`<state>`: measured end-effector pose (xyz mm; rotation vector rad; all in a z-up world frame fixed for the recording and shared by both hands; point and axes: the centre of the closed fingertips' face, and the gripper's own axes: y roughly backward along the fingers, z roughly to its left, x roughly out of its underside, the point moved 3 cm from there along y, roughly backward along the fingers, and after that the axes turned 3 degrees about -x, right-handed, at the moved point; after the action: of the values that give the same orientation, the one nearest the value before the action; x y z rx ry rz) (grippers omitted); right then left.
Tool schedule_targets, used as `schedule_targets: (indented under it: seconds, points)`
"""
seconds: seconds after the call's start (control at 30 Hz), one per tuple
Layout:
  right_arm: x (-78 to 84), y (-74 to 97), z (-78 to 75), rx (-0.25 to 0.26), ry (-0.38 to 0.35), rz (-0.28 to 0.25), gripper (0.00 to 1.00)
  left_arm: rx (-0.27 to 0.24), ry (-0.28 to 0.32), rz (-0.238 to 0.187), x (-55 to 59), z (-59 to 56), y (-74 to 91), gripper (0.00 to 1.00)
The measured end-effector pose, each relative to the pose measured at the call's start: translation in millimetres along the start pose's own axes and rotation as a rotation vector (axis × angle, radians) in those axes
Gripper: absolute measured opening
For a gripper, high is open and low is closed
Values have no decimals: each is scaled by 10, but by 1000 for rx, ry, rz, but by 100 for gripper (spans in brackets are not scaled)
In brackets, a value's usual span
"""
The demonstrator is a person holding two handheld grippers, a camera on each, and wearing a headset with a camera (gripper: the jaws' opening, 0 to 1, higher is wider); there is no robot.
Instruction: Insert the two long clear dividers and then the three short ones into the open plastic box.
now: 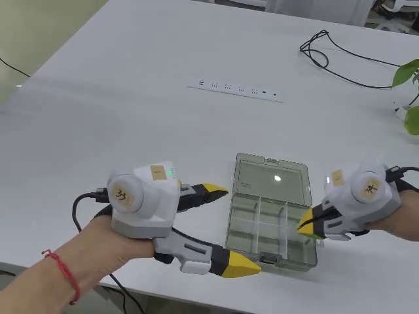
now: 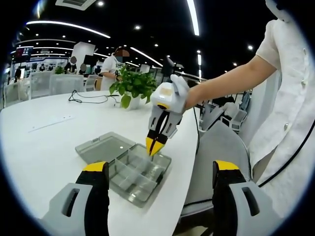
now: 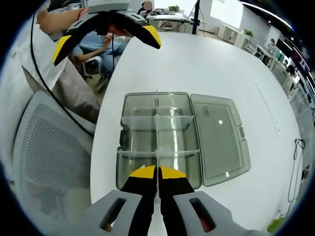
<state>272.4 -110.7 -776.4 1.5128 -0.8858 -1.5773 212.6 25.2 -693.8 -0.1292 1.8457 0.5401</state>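
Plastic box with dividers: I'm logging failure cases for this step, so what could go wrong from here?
1. The plastic box sits close to the table's front edge, and the open left gripper is not gripping it. A push from the right gripper could slide it off.
2. The right gripper's shut tips hang just over the seated dividers and could knock one askew.

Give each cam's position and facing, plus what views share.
Head view: headset, looking down at open box on white table; left gripper, right gripper, left forearm show.
Left gripper view: rides left gripper, faces across box toward right gripper and arm; own jaws open.
Right gripper view: looks down into box; own jaws shut, left gripper beyond.
All share the box.
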Motion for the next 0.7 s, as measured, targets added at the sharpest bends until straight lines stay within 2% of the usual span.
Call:
schedule_targets:
  seconds: [0.2,0.7]
  points:
    - [41,-79,-10,4,-8,19,3,-1,0,-1,-1,1,2,88]
    - [54,-98,-8,12,-11,39,4,-4,1,7,21,25,36,88]
